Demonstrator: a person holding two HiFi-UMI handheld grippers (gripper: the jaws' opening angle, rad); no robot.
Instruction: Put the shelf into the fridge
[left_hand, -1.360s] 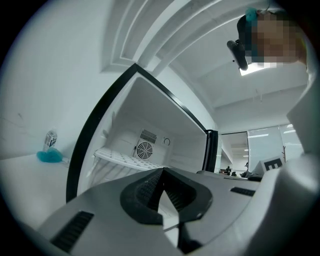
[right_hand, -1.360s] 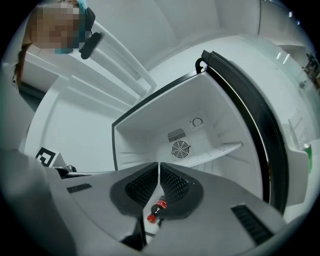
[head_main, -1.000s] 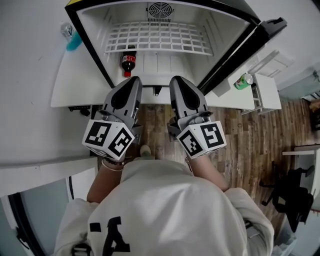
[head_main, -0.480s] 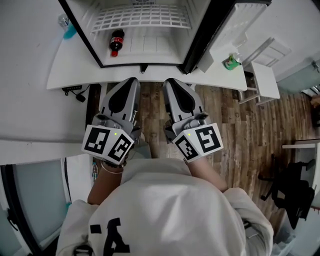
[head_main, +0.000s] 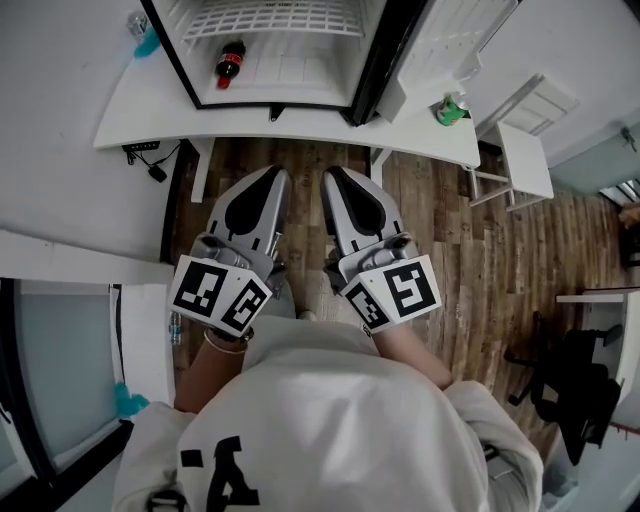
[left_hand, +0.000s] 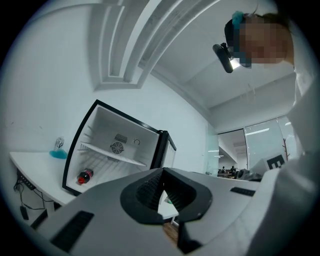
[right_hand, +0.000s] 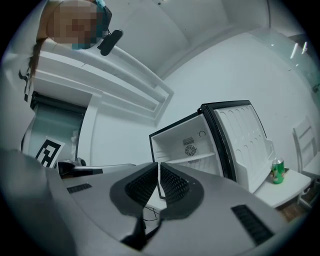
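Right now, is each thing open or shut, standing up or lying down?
Fridge door: wide open.
Shelf: inside the fridge, lying flat.
Cola bottle: lying on the fridge floor.
Green can: upright on the table.
Left tool: shut, empty.
Right tool: shut, empty.

Green can (head_main: 451, 108) on white table (head_main: 250, 126), black chair (head_main: 577, 388) on wooden floor (head_main: 470, 255)
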